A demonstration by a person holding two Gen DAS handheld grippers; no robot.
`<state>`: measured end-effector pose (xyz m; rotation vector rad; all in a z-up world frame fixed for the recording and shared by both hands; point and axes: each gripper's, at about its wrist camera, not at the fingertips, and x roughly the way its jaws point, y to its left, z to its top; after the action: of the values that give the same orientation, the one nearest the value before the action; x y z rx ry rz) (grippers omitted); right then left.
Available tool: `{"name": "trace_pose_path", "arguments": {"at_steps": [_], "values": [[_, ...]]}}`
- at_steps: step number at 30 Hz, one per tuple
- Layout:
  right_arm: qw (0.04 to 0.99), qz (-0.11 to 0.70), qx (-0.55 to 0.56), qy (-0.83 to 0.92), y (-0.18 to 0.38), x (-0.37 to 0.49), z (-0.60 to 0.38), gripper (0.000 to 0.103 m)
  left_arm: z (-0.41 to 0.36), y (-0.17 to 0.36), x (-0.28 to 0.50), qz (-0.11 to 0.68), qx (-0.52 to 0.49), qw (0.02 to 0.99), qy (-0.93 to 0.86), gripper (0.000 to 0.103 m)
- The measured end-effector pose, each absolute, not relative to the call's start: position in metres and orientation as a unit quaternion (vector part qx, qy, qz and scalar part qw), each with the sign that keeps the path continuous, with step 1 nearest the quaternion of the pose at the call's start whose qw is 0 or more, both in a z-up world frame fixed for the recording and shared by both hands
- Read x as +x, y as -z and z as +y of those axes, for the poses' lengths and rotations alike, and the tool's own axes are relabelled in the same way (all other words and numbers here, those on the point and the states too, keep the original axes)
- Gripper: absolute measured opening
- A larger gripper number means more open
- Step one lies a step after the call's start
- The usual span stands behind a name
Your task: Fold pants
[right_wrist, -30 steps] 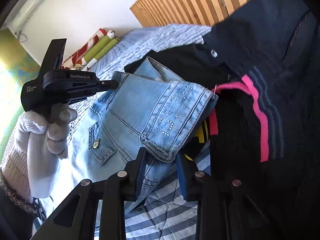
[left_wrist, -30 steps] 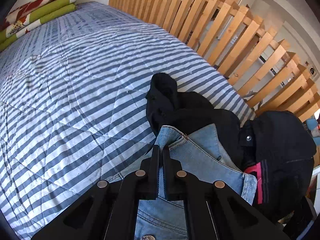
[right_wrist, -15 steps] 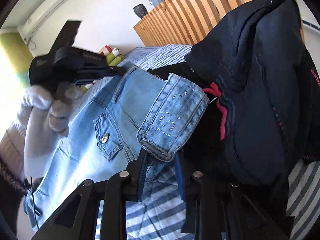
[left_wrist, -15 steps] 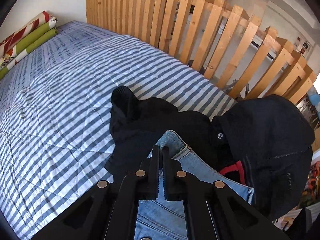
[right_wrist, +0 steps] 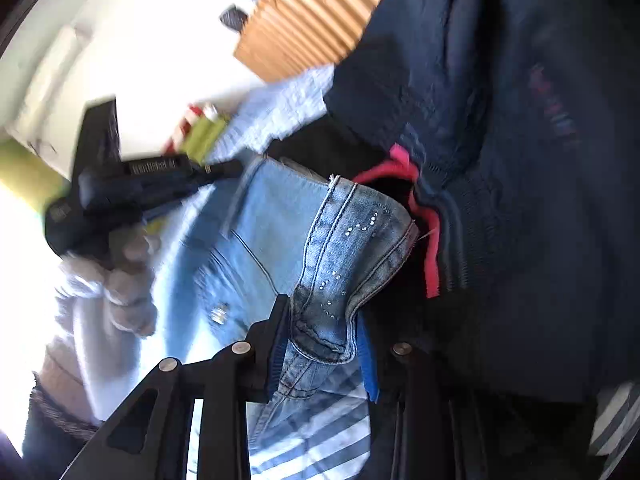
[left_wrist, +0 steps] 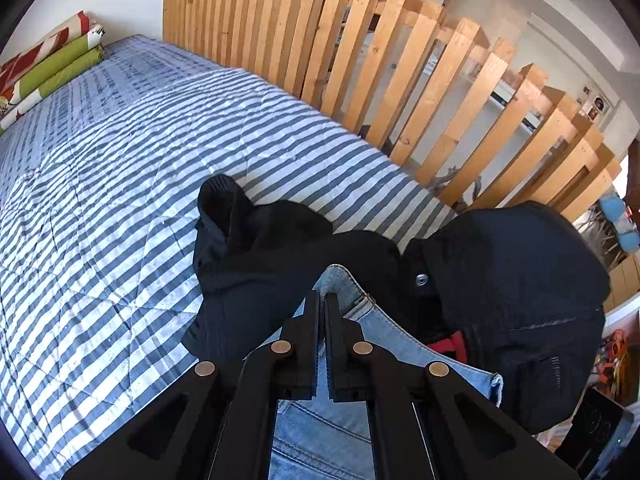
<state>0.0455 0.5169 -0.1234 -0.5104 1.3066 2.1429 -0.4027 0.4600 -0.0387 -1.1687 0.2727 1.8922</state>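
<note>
Jeans (left_wrist: pixel 384 332) waistband pinched by both grippers, left (left_wrist: pixel 322 300), right (right_wrist: pixel 324 320); striped bed (left_wrist: pixel 120 200) open leftward.

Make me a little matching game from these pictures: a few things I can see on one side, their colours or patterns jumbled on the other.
Things:
1. jeans
2. bedspread
3. railing
4. rolled cushions

Looks:
a. pale wooden slats
b. light blue denim
c. green, red and white
d. blue and white stripes

Pairs: 1-b, 2-d, 3-a, 4-c
</note>
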Motion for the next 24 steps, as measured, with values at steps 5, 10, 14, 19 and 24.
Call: {"name": "trace_pose_path", "arguments": {"at_steps": [5, 10, 14, 19, 24], "values": [[0.331, 0.41, -0.228, -0.819, 0.119, 0.045, 0.501, 0.028, 0.487, 0.061, -0.402, 0.119, -0.492, 0.446, -0.738, 0.001], [0.316, 0.44, -0.258, -0.8, 0.135, 0.029, 0.516, 0.029, 0.497, 0.096, -0.407, 0.132, -0.511, 0.428, -0.734, 0.001], [0.319, 0.453, -0.215, -0.804, 0.124, 0.037, 0.521, 0.023, 0.496, 0.091, -0.411, 0.128, -0.507, 0.426, -0.738, 0.001], [0.41, 0.322, -0.159, -0.838, 0.076, 0.047, 0.512, 0.018, 0.521, 0.058, -0.397, 0.116, -0.486, 0.463, -0.732, 0.001], [0.457, 0.28, -0.205, -0.819, 0.072, 0.042, 0.522, 0.021, 0.544, 0.054, -0.389, 0.109, -0.51, 0.45, -0.725, 0.009]]}}
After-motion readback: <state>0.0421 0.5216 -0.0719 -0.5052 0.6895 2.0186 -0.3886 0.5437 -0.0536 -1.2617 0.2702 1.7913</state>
